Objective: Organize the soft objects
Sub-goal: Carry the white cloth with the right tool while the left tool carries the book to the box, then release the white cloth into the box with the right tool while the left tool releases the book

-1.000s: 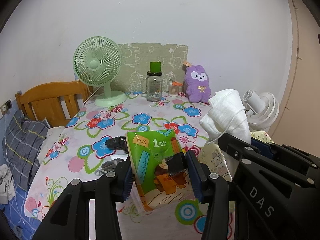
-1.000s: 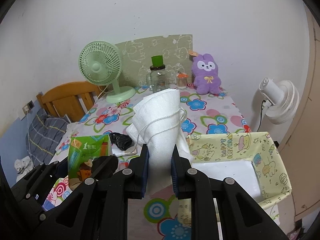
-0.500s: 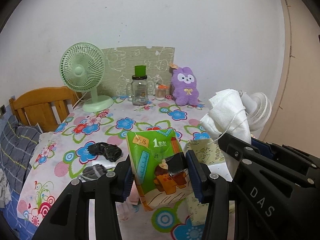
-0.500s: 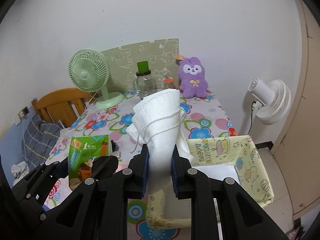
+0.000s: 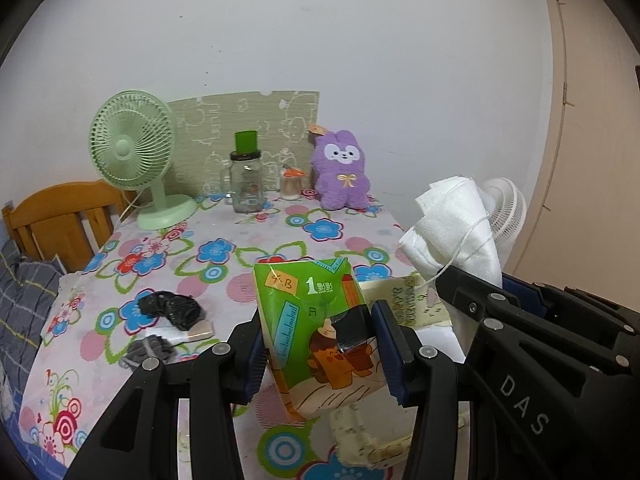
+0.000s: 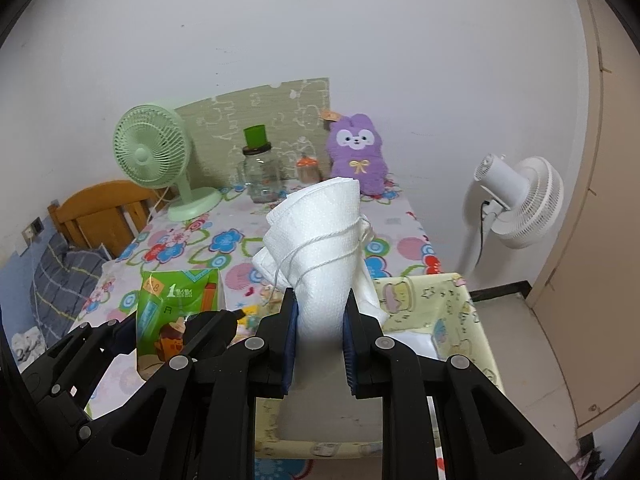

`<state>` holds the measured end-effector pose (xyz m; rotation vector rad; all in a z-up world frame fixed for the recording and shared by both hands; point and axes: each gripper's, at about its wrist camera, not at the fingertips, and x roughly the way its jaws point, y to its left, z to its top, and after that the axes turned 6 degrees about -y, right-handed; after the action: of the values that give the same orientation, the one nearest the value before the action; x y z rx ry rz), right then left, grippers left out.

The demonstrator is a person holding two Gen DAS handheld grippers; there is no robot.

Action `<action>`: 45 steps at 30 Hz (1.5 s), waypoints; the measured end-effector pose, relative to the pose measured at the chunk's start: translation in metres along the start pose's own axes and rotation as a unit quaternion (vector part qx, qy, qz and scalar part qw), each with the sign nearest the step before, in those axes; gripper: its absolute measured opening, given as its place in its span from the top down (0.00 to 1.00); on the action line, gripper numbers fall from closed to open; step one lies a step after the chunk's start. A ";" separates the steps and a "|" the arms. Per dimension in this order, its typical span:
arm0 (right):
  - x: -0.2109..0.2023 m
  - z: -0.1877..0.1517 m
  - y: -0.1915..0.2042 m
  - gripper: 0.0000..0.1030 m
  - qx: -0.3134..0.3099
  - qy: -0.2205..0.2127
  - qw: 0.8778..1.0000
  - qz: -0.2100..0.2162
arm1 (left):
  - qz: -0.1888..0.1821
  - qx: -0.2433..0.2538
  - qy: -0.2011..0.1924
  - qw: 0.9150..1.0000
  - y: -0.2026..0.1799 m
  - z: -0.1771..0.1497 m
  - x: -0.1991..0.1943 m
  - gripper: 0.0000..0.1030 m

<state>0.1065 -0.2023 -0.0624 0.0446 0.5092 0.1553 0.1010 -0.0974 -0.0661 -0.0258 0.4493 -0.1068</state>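
In my left gripper (image 5: 318,354): green printed tissue pack (image 5: 316,332), clamped; in my right gripper (image 6: 319,336): folded white cloth mask (image 6: 320,248), pinched
Yellow patterned fabric box (image 6: 452,312): below both; seemingly empty
Left: black socks (image 5: 170,308) on the table

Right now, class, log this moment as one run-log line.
left gripper: shut on green tissue pack | right gripper: shut on white folded cloth | both above yellow patterned fabric bin | phase: carry

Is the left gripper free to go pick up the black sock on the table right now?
Probably not: the left gripper is shut on the green tissue pack. The black sock lies uncovered, so the path looks free once the pack is dropped.
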 end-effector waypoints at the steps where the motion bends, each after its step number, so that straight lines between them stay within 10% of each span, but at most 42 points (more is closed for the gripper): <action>1: 0.001 0.000 -0.004 0.78 0.001 0.001 1.000 -0.003 | -0.003 0.002 0.000 1.000 -0.003 0.000 0.002 0.52; 19: 0.019 -0.013 -0.043 0.78 0.026 0.035 0.999 -0.019 | -0.042 0.042 0.041 0.997 -0.046 -0.009 0.037 0.46; 28: 0.034 -0.020 -0.059 0.74 0.048 0.057 0.997 -0.008 | -0.045 0.057 0.066 0.995 -0.058 -0.015 0.054 0.24; 45: 0.037 -0.022 -0.060 0.24 0.051 0.056 0.997 -0.012 | -0.049 0.040 0.085 0.994 -0.052 -0.013 0.055 0.01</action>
<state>0.1364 -0.2556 -0.1044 0.1294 0.6300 0.1094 0.1395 -0.1556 -0.0987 0.0392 0.6131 -0.2254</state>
